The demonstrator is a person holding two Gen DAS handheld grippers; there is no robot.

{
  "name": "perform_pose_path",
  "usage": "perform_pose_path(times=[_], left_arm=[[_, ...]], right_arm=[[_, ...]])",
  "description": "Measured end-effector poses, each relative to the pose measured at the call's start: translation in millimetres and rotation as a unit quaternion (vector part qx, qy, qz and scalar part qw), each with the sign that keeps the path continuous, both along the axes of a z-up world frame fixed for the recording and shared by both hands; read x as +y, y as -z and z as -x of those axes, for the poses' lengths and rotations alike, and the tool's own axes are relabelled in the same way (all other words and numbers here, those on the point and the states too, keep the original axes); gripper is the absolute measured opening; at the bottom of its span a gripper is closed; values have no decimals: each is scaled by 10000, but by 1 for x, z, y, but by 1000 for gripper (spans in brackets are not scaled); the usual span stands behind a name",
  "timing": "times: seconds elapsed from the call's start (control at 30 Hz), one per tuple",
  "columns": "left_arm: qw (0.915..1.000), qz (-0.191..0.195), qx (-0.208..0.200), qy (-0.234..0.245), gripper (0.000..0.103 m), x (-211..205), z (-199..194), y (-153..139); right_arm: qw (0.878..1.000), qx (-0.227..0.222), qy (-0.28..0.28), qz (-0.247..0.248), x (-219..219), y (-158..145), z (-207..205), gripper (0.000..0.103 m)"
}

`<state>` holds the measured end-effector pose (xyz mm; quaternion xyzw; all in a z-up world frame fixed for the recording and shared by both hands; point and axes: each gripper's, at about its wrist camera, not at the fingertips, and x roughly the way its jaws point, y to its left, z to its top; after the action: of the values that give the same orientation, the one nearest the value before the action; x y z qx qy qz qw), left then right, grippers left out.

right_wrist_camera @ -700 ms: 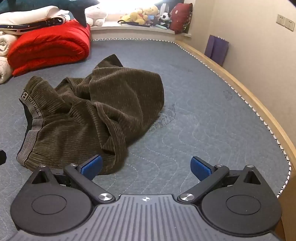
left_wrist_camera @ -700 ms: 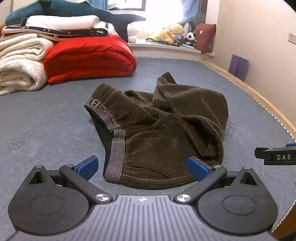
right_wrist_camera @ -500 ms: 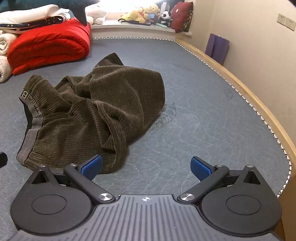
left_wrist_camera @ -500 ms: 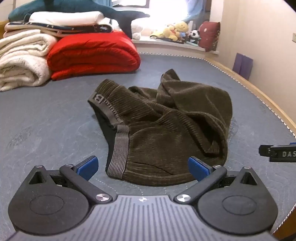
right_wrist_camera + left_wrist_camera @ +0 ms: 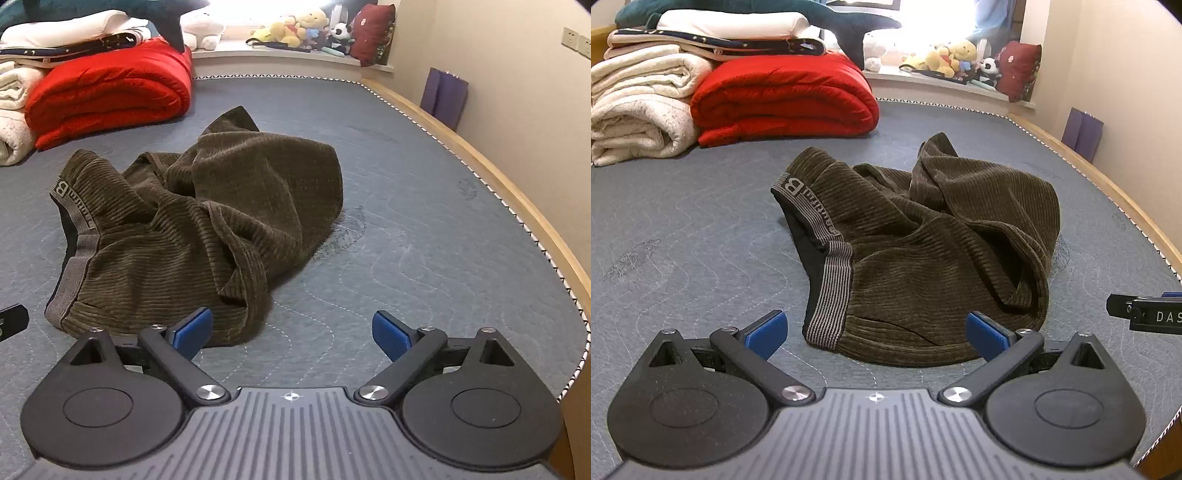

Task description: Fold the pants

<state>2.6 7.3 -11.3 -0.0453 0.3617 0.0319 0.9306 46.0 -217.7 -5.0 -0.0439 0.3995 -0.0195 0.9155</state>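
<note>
- Our left gripper [image 5: 875, 330] has its jaws wide apart, holding nothing, low over the bed [image 5: 694, 236], with the near hem of the pants [image 5: 923, 258] between the blue pads [image 5: 766, 330].
- Our right gripper [image 5: 291, 330] has its jaws also apart and empty; its left pad overlaps the pants [image 5: 199, 221] edge in view.
- The pants lie crumpled mid-bed, waistband [image 5: 827, 258] to the left.
- Beyond them we see a red quilt [image 5: 783, 99] beside white blankets [image 5: 639, 107].
</note>
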Motion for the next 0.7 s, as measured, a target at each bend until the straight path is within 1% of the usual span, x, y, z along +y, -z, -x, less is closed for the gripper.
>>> perform_pose_path(times=[0.1, 0.6, 0.7], left_arm=[[10000, -5, 15, -13, 103, -1, 0, 1], [10000, 0, 32, -1, 103, -3, -1, 1], [10000, 16, 34, 5, 103, -3, -2, 1]], right_arm=[[10000, -5, -37, 19, 2, -1, 0, 89], [10000, -39, -63, 20, 2, -2, 1, 89], [10000, -35, -62, 18, 2, -2, 1, 88]])
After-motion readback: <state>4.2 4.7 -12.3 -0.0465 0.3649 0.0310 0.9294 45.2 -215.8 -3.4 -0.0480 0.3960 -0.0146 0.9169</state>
